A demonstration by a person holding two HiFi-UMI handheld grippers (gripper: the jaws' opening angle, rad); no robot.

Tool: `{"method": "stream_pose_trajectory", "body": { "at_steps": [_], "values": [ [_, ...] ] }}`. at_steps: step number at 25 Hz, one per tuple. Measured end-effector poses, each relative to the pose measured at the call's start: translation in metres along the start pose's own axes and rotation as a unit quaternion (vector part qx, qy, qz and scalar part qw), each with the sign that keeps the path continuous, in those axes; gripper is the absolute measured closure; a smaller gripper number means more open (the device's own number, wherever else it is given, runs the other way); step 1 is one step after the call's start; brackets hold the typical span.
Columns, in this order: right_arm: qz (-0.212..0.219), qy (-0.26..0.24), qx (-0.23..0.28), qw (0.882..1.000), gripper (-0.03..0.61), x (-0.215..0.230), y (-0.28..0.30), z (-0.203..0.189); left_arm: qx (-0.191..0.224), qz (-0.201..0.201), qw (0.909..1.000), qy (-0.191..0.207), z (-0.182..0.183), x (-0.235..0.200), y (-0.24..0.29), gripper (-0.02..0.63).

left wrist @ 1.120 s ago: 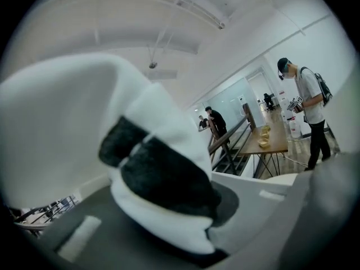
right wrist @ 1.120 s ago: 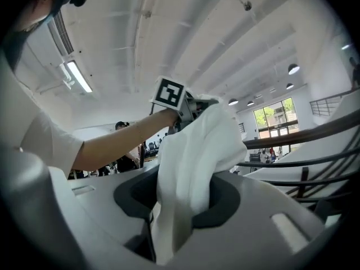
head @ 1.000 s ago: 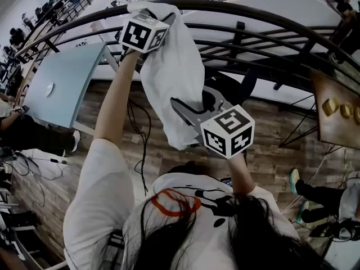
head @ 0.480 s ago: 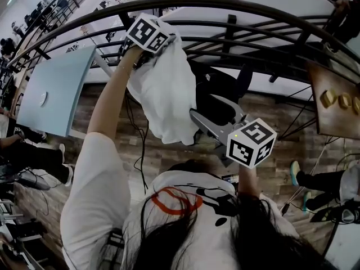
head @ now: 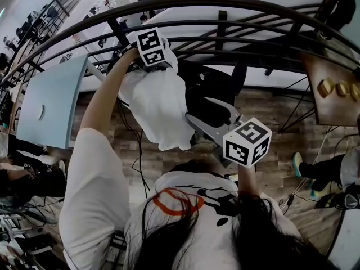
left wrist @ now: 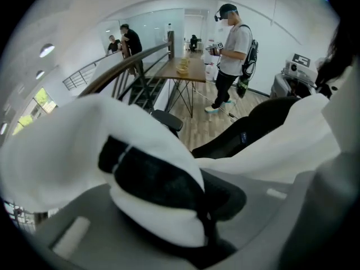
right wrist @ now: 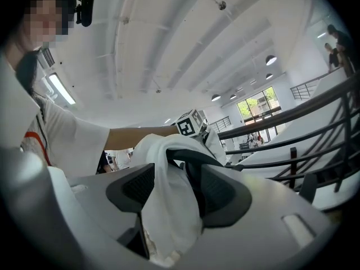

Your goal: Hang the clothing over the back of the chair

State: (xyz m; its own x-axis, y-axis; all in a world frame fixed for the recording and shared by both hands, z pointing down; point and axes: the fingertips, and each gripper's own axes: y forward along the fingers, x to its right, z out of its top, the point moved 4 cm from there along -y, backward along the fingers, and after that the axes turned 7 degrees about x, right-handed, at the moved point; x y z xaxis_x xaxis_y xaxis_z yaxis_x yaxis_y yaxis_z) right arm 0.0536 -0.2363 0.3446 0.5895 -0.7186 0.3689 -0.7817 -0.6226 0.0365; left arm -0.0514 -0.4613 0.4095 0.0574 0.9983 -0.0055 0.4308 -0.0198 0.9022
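Observation:
The white garment (head: 160,103) hangs down over the back of the black office chair (head: 216,89). My left gripper (head: 152,66) points steeply down at its top end. In the left gripper view the left gripper (left wrist: 197,207) has just been opening, and a fold of the garment (left wrist: 163,218) still lies wrapped over one black pad, no longer squeezed. My right gripper (head: 191,117) reaches in level at the cloth's lower part. In the right gripper view the right gripper (right wrist: 174,196) stands wide, having just closed slightly, with the garment (right wrist: 169,207) hanging loosely between its pads.
A curved black railing (head: 236,7) runs close behind the chair. A light blue table (head: 50,100) stands at the left and a wooden table (head: 332,103) at the right. Cables (head: 135,151) trail over the wooden floor. A person's legs (head: 320,170) show at the right edge.
My left gripper has come down with the garment's top end and tipped downward, and the cloth now hangs lower against the chair. My right gripper has drifted right and lower.

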Motion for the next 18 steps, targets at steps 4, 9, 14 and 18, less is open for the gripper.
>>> {"method": "stream_pose_trajectory", "body": {
  "at_steps": [4,9,14,18],
  "values": [
    [-0.025,0.004,0.015,1.000,0.305,0.018,-0.011,0.015,-0.006,-0.049,0.9987,0.013,0.004,0.008,0.008,0.351],
    [-0.056,0.006,0.025,0.998,0.305,0.046,-0.017,0.022,-0.044,-0.123,0.9914,-0.002,-0.003,0.018,0.024,0.323],
    [-0.070,-0.006,0.027,0.997,0.321,0.082,0.003,0.036,-0.028,-0.146,0.9887,0.023,0.001,0.027,0.031,0.311],
    [-0.069,-0.011,0.010,0.998,0.321,0.113,0.034,0.043,-0.020,-0.161,0.9860,0.038,0.007,0.033,0.033,0.311]
  ]
}}
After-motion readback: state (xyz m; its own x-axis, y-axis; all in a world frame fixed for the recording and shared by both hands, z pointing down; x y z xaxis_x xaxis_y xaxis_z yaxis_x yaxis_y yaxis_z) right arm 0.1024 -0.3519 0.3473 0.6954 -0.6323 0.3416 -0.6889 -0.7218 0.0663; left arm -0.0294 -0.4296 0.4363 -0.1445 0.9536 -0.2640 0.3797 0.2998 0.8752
